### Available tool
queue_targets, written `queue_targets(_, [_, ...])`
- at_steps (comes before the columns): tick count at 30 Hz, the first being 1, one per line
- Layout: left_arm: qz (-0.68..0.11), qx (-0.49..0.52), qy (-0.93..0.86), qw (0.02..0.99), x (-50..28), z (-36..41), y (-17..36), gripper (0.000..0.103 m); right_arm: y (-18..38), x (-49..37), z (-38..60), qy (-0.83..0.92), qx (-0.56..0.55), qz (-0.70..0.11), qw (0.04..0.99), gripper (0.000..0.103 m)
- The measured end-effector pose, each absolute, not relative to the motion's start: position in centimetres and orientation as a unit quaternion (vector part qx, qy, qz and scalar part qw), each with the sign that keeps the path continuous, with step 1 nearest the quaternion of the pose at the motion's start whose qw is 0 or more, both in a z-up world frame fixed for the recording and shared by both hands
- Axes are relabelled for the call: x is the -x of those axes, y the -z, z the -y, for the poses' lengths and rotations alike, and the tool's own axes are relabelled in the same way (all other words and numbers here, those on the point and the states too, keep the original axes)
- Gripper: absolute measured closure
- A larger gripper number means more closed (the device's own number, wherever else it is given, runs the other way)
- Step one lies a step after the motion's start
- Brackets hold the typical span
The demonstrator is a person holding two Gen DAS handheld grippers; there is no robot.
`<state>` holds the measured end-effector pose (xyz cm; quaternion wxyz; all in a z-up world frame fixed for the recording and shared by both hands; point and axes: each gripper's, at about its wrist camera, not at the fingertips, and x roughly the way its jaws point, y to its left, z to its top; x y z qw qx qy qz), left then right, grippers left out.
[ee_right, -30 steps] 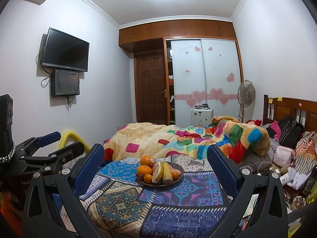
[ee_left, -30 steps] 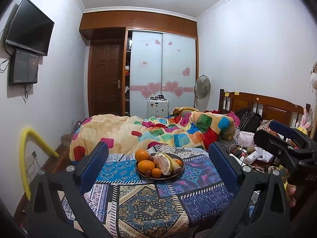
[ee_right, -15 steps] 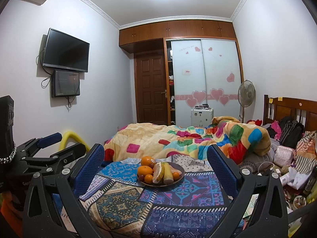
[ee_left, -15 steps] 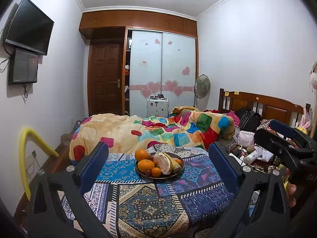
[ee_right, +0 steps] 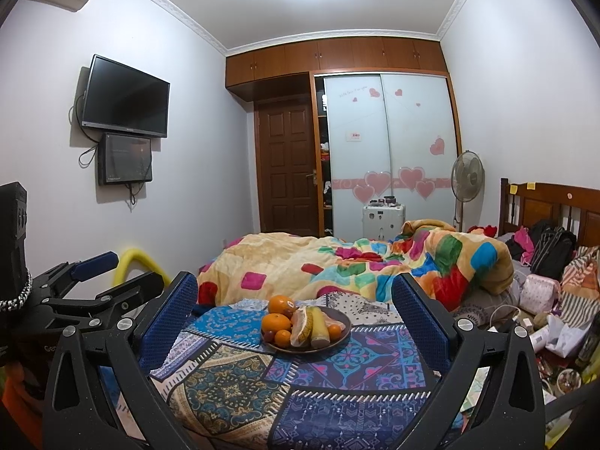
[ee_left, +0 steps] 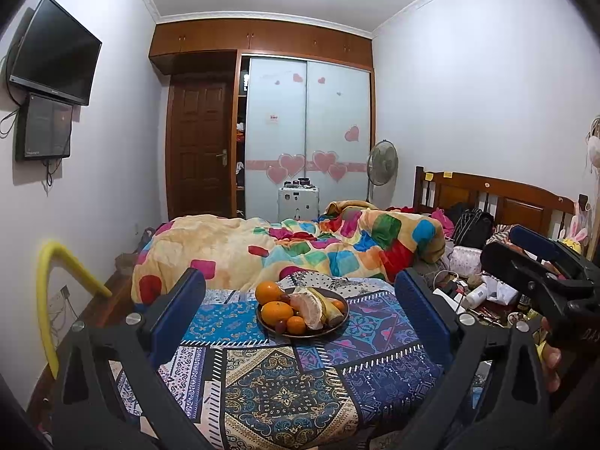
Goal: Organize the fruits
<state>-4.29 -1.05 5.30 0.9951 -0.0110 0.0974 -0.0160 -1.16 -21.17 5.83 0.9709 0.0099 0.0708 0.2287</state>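
Observation:
A dark round plate [ee_left: 336, 328] [ee_right: 343, 333] of fruit sits on a patterned cloth [ee_left: 285, 386] [ee_right: 262, 386]. It holds oranges [ee_left: 276, 313] [ee_right: 276, 323], a peeled pomelo piece [ee_left: 306, 304] [ee_right: 300, 323], a banana [ee_left: 330, 305] [ee_right: 319, 324] and small dark fruits. My left gripper [ee_left: 300, 318] is open and empty, well short of the plate. My right gripper [ee_right: 294, 318] is open and empty, also short of it. Each gripper shows at the edge of the other's view: the right one [ee_left: 540, 262], the left one [ee_right: 97, 281].
A bed with a colourful quilt [ee_left: 285, 247] [ee_right: 337, 262] lies behind the cloth. Bags and clutter [ee_left: 472, 277] [ee_right: 543, 300] fill the right side. A yellow foam tube [ee_left: 48, 300] stands at the left wall. A wardrobe, door, fan and wall TV stand farther back.
Both views have barely shifted; the plate sits very slightly nearer in the right wrist view. Both grippers stay open and empty.

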Motion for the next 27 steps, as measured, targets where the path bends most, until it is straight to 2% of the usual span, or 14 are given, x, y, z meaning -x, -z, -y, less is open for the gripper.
queue_targets(27, [-0.107, 0.015, 0.028, 0.994, 4.17, 1.70, -5.28, 0.001, -5.48, 1.01, 21.51, -0.224, -0.017, -0.075, 0.972, 0.000])
